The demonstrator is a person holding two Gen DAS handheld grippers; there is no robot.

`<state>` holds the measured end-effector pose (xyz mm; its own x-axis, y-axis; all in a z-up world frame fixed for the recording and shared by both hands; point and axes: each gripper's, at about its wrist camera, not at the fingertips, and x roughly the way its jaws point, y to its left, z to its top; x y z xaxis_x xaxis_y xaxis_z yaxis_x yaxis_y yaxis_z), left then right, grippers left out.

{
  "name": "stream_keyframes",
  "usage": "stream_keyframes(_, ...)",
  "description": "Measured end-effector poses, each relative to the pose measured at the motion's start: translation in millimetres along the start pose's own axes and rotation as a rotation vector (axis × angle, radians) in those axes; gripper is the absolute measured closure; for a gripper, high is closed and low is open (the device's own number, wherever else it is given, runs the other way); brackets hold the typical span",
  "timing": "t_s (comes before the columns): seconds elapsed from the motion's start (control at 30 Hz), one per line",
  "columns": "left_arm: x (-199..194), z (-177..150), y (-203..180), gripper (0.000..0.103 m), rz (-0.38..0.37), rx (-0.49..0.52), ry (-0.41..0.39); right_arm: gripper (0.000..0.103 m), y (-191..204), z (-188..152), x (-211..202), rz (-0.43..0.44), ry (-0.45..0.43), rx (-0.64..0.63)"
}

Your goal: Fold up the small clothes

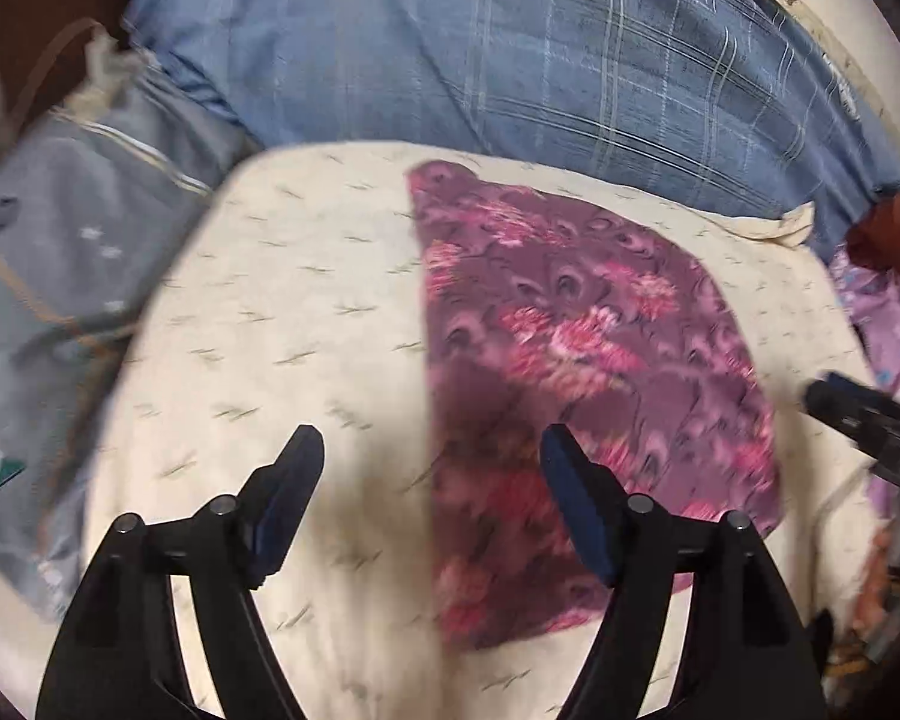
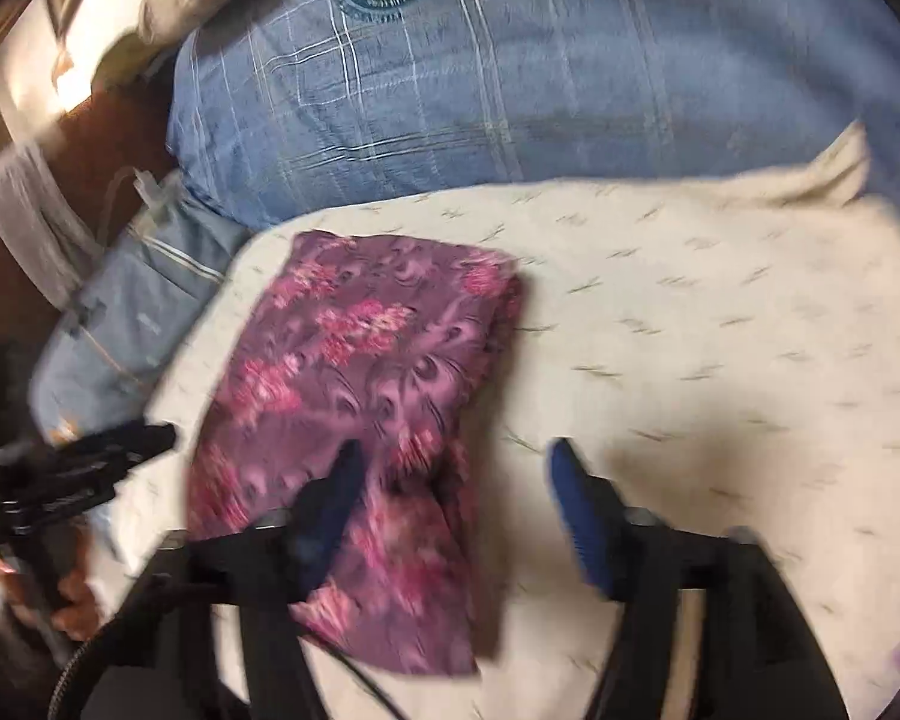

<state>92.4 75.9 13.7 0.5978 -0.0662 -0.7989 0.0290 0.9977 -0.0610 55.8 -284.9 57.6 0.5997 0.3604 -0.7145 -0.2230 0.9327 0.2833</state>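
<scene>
A purple cloth with pink flowers (image 1: 576,360) lies folded flat on a cream sheet (image 1: 282,300). It also shows in the right wrist view (image 2: 360,396). My left gripper (image 1: 432,444) is open and empty above the cloth's left edge. My right gripper (image 2: 453,456) is open and empty above the cloth's right edge. The right gripper shows at the right edge of the left wrist view (image 1: 858,420). The left gripper shows at the left of the right wrist view (image 2: 90,468).
A large blue checked pillow (image 1: 510,60) lies behind the cream sheet. A grey-blue pillow (image 1: 60,270) lies to the left. Lilac fabric (image 1: 888,324) and a red item (image 1: 894,234) are at the right.
</scene>
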Motion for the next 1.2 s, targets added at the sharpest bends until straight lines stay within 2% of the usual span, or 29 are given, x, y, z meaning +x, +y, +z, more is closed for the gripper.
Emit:
stream_keyframes(0.07, -8.8, -14.3, 1.2, 0.028, 0.026, -0.005, -0.022, 0.011, 20.9, -10.6, -16.4, -0.071, -0.004, -0.021)
stream_keyframes(0.17, -16.0, -30.9, -2.4, 0.026, 0.048, 0.007, -0.037, 0.011, 47.3, -32.2, -32.0, -0.13, 0.018, -0.086)
stream_keyframes(0.2, -18.0, -36.0, -6.1, 0.022, 0.054, 0.02, -0.032, 0.011, 52.2, -40.2, -37.8, -0.142, 0.011, -0.11)
stream_keyframes(0.33, -26.7, -56.9, -13.1, 0.021, 0.001, 0.03, -0.021, 0.011, 76.1, -71.1, -55.6, -0.197, 0.013, -0.184)
stream_keyframes(0.43, -36.4, -71.1, -20.4, 0.021, -0.009, 0.035, -0.039, 0.011, 81.4, -85.8, -65.7, -0.22, 0.008, -0.213)
stream_keyframes(0.6, -44.0, -89.1, -38.8, 0.021, 0.095, 0.116, -0.035, 0.011, 87.2, -102.0, -80.5, -0.275, -0.019, -0.238)
stream_keyframes(0.7, -44.3, -97.1, -43.2, 0.021, 0.079, 0.111, -0.009, 0.011, 89.5, -111.3, -86.2, -0.305, -0.025, -0.251)
stream_keyframes(0.8, -48.4, -104.6, -42.2, 0.021, 0.04, 0.091, -0.011, 0.011, 89.9, -120.9, -90.8, -0.327, -0.031, -0.272)
stream_keyframes(0.93, -61.6, -111.9, -47.4, 0.021, 0.047, 0.13, -0.058, 0.011, 82.7, -132.8, -99.1, -0.313, -0.032, -0.26)
stream_keyframes(1.2, -68.3, -120.5, -59.5, 0.021, 0.066, 0.189, -0.009, 0.011, 67.5, -139.5, -115.2, -0.288, -0.023, -0.198)
